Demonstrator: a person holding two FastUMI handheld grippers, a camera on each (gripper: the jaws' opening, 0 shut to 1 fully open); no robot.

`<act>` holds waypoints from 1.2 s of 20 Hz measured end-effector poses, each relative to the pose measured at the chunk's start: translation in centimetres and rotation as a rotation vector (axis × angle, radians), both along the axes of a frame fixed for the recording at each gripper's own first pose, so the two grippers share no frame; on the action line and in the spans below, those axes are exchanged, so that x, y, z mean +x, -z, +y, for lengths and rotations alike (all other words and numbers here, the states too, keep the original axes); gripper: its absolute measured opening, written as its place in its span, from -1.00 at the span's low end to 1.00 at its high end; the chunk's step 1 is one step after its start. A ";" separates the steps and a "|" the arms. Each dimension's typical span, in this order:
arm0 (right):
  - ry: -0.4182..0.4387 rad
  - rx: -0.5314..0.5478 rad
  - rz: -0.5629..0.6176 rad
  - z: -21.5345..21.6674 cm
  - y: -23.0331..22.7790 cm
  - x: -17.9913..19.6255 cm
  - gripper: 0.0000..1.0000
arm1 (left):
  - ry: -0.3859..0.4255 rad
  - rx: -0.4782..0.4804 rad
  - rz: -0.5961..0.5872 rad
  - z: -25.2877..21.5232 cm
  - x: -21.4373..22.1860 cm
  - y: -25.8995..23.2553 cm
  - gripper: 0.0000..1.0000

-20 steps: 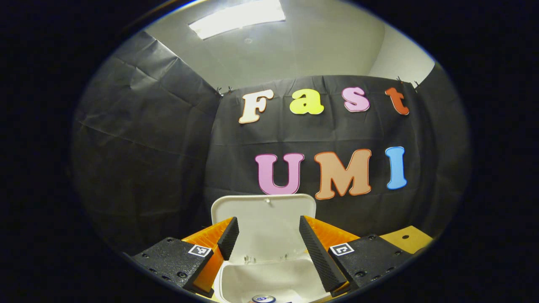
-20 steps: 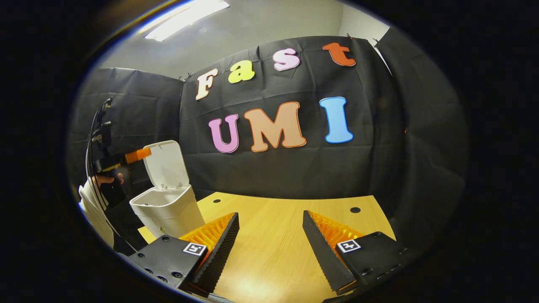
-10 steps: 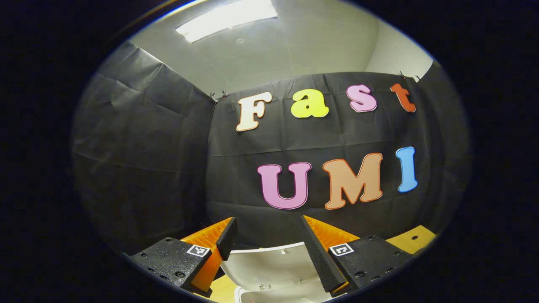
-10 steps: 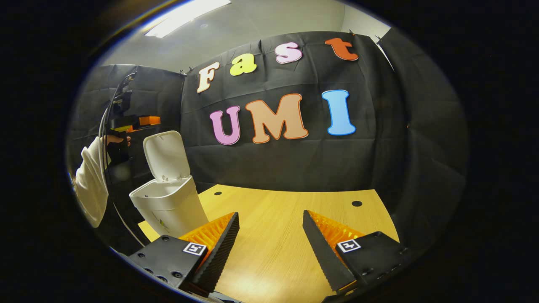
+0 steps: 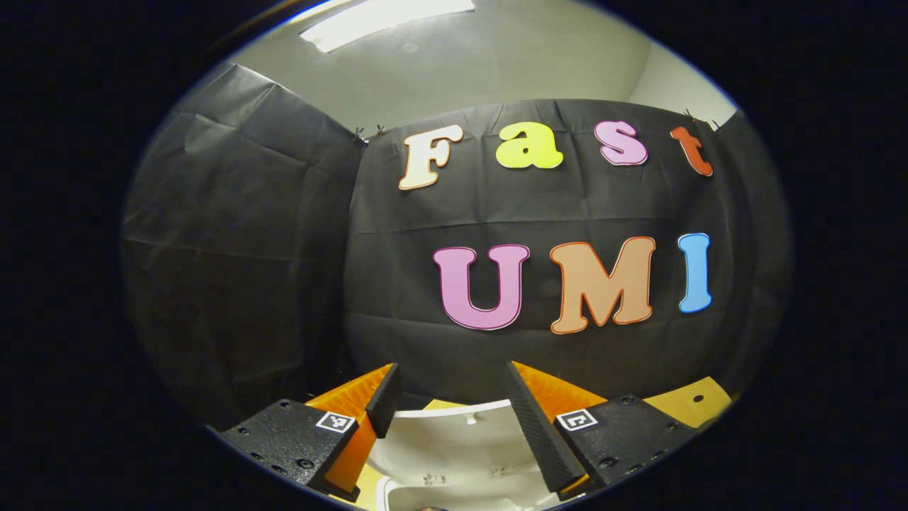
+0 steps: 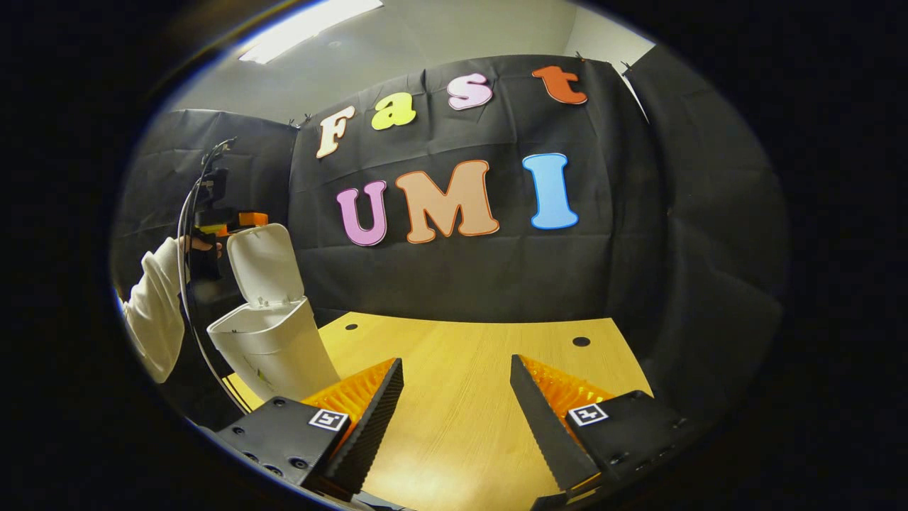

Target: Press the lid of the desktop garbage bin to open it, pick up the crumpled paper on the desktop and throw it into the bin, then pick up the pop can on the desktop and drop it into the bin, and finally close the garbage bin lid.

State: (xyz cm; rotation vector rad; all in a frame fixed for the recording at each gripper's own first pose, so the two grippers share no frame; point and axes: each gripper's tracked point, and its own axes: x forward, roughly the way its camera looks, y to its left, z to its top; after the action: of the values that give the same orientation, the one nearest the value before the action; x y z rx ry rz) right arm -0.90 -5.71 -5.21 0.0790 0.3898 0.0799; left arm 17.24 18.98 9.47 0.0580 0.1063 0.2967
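In the right gripper view, at the far left, a person's hand (image 6: 201,245) in a pale sleeve (image 6: 152,312) holds the left gripper (image 6: 245,218) up beside the top edge of the raised lid (image 6: 261,264); whether it touches the lid cannot be told from here. In the left gripper view that same gripper (image 5: 447,397) has its fingers spread wide with nothing between them, and the top edge of the lid (image 5: 461,419) shows low in the gap, just beyond the tips.

The garbage bin (image 6: 273,348) is white and stands upright at the near left edge of the desk (image 6: 461,369), its long axis vertical. The lid is hinged at the bin's far rim and stands almost upright, its inner face turned toward the right, so the mouth is uncovered. In the left gripper view the inside of the bin (image 5: 454,497) lies at the bottom edge, too little of it visible to tell what it holds.

To the right of the bin the wooden desk top runs bare out to its far edge, where two small dark holes (image 6: 581,341) sit near the black cloth wall (image 6: 638,248).

Nearest the camera on the right, the right gripper (image 6: 454,387) hangs over the desk's near middle, well apart from the bin, fingers spread wide and holding nothing.
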 end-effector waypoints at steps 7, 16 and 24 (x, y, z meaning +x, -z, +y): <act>-0.042 0.020 0.011 1.2 0.6 0.2 0.93 | -0.006 0.043 -0.072 -2.4 -4.7 0.4 0.80; -0.103 0.021 0.017 3.2 1.2 0.5 0.92 | -0.071 0.042 -0.015 -4.5 -10.6 8.7 0.82; -0.105 0.010 0.049 3.2 2.1 0.8 0.92 | -0.093 0.037 0.012 -5.3 -12.6 14.3 0.80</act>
State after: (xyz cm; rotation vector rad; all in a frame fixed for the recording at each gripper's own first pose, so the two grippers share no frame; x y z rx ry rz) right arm -0.09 -2.53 -7.33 0.0704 0.4429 0.1838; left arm 4.64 13.70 -4.82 0.0913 0.1161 0.3917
